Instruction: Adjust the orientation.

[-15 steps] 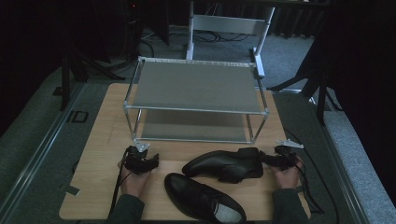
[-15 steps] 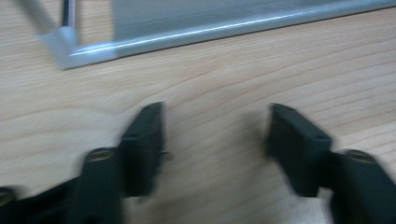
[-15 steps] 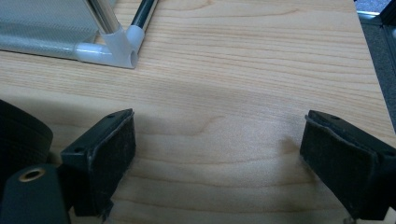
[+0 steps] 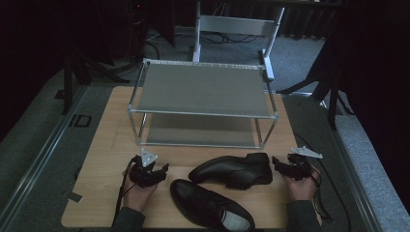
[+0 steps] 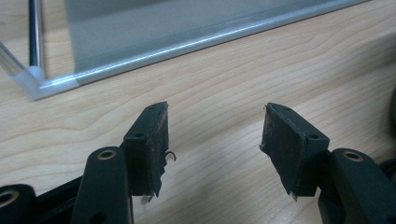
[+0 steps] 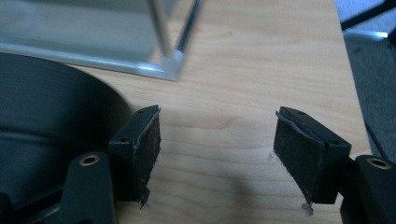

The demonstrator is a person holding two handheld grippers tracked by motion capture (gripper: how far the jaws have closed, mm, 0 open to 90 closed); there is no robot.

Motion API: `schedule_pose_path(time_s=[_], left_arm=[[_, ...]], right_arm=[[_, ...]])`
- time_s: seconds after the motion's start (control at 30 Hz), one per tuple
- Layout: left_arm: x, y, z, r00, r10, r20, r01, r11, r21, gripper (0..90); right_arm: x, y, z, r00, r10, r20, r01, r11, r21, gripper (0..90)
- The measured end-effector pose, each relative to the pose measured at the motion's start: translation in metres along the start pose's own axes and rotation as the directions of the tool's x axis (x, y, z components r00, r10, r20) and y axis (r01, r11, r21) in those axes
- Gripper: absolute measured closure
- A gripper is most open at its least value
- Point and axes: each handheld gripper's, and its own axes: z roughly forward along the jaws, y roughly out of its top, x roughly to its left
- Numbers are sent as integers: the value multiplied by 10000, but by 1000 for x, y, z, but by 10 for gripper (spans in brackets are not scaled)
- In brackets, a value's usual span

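Note:
Two black leather shoes lie on the wooden table (image 4: 106,145). The far shoe (image 4: 232,170) lies on its side with its heel to the right. The near shoe (image 4: 208,205) points left, its opening toward the front edge. My left gripper (image 4: 162,170) rests on the table left of the shoes, open and empty (image 5: 215,112). My right gripper (image 4: 276,163) sits just right of the far shoe's heel, open (image 6: 218,114). That black heel (image 6: 46,102) lies just outside its left jaw, with bare wood between the jaws.
A two-shelf metal rack (image 4: 203,104) stands at the middle back of the table; its lower frame corner (image 5: 51,84) is ahead of the left gripper, and another corner (image 6: 170,65) is ahead of the right one. A grey metal frame (image 4: 237,24) stands beyond the table.

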Motion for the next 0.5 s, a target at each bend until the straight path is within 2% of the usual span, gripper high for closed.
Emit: schedule_pose_path(time_s=[0.07,0.13,0.27,0.37,0.5], left_arm=[[-1,-1,1,10000,-62,30,62,10000,-1,424],[-2,0,1,10000,40,6,-40,10000,4,423],[-1,2,1,10000,37,-3,-37,10000,-89,423],[-1,2,0,10000,43,5,-43,9999,-106,424],[0,2,0,10000,68,12,-67,10000,-73,422]], right_arm=[[5,3,-8,9997,-190,-180,187,9997,-134,315],[11,7,-15,9982,-398,-459,386,9989,-274,316],[25,16,-28,9903,-737,-1178,679,9963,-526,314],[38,19,-37,9783,-1023,-1802,911,9934,-692,300],[57,20,-52,9518,-1535,-2657,1340,9869,-900,283]])
